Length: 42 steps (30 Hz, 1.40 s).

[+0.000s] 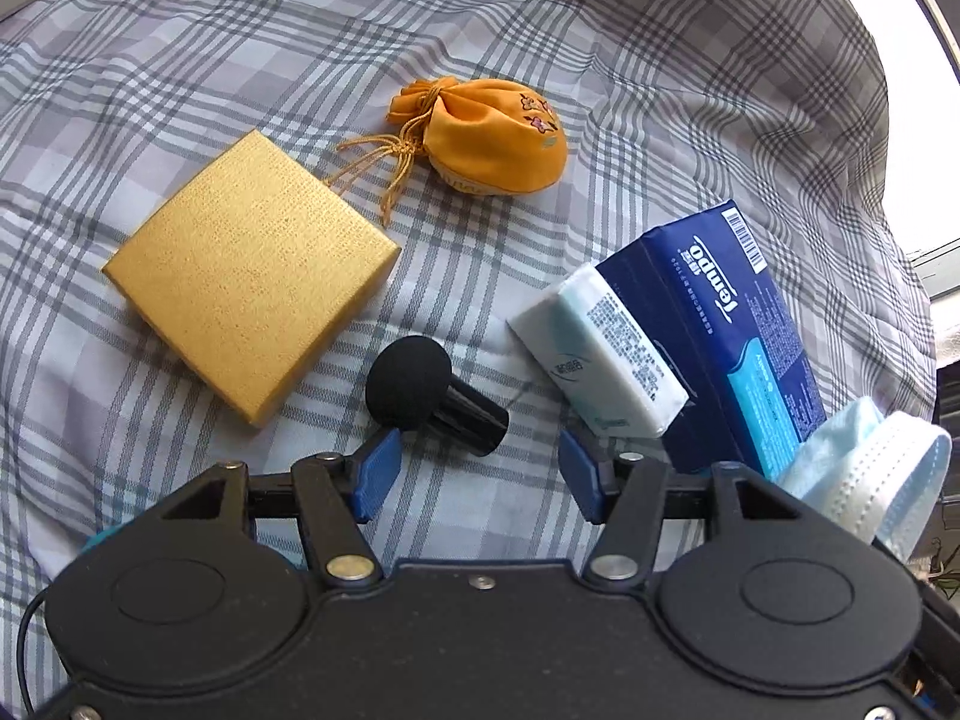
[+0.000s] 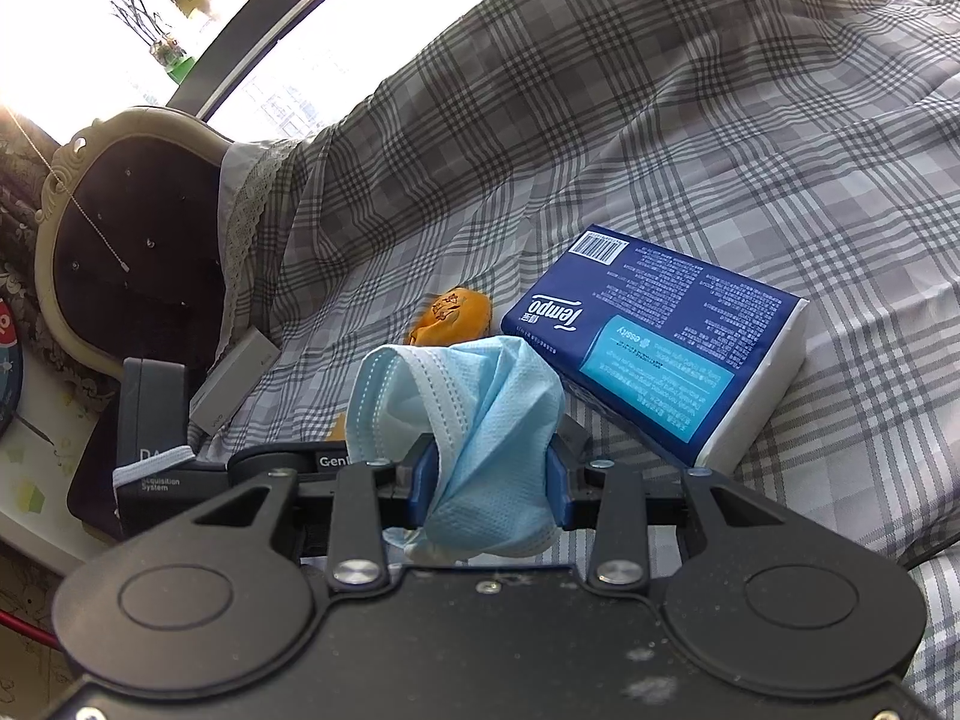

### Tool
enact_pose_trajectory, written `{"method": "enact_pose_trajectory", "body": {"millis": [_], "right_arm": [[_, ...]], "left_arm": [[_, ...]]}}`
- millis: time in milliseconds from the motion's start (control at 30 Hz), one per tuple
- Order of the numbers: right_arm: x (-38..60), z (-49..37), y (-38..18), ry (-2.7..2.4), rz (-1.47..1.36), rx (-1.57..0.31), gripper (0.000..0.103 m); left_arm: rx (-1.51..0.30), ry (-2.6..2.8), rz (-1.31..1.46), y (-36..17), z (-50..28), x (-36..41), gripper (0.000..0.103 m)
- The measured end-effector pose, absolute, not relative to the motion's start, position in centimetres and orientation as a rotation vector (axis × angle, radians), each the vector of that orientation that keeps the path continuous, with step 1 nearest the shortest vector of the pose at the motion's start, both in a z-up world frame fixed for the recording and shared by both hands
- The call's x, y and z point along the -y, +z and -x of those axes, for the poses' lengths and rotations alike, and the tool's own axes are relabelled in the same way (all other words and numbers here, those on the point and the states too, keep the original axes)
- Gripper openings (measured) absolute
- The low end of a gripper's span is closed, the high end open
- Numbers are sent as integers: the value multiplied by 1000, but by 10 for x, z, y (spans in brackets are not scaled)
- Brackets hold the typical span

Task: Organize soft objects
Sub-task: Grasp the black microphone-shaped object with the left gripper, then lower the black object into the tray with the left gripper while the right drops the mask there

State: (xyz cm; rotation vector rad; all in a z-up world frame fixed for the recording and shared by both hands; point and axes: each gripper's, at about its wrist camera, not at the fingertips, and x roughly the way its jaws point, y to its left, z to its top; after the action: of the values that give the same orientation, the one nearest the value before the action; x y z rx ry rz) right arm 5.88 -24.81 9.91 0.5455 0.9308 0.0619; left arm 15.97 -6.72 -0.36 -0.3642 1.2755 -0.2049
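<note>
My right gripper (image 2: pixel 489 480) is shut on a crumpled blue face mask (image 2: pixel 474 420), held above the plaid sheet; the mask also shows at the right edge of the left wrist view (image 1: pixel 870 480). My left gripper (image 1: pixel 474 468) is open and empty, just in front of a black microphone with a foam head (image 1: pixel 420 387). An orange drawstring pouch (image 1: pixel 498 132) lies further back. A blue Tempo tissue pack (image 1: pixel 720 324) and a small white tissue packet (image 1: pixel 600 348) lie to the right. The Tempo pack (image 2: pixel 654 348) and pouch (image 2: pixel 450 315) lie beyond the right gripper.
A gold box (image 1: pixel 252 276) lies left of the microphone on the plaid sheet (image 1: pixel 540 30). In the right wrist view a padded headboard (image 2: pixel 120 228), a grey box (image 2: pixel 234 384) and a black device (image 2: pixel 150 420) are at the left.
</note>
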Motion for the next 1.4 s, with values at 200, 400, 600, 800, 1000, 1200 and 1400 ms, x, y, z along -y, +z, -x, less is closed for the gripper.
{"method": "enact_pose_trajectory", "body": {"millis": [200,400,600,800,1000,1200,1400], "right_arm": [[248,-59,98,66,-550,-932,37],[247,-59,97,72,-540,-936,37],[245,-58,94,60,-530,-951,37],[242,-51,94,38,-515,-959,37],[238,-35,102,15,-478,-966,37],[233,-15,108,5,-423,-991,37],[225,10,111,20,-377,-1039,37]], "left_arm": [[-1303,-148,396,-20,-164,62,54],[-1253,-132,396,-11,-174,64,53],[-1249,-129,365,-17,-183,66,42],[-1242,-198,299,-6,-179,68,36],[-1194,-285,213,22,-152,61,36],[-1133,-382,101,59,-113,46,36],[-1129,-419,55,73,-77,23,36]]}}
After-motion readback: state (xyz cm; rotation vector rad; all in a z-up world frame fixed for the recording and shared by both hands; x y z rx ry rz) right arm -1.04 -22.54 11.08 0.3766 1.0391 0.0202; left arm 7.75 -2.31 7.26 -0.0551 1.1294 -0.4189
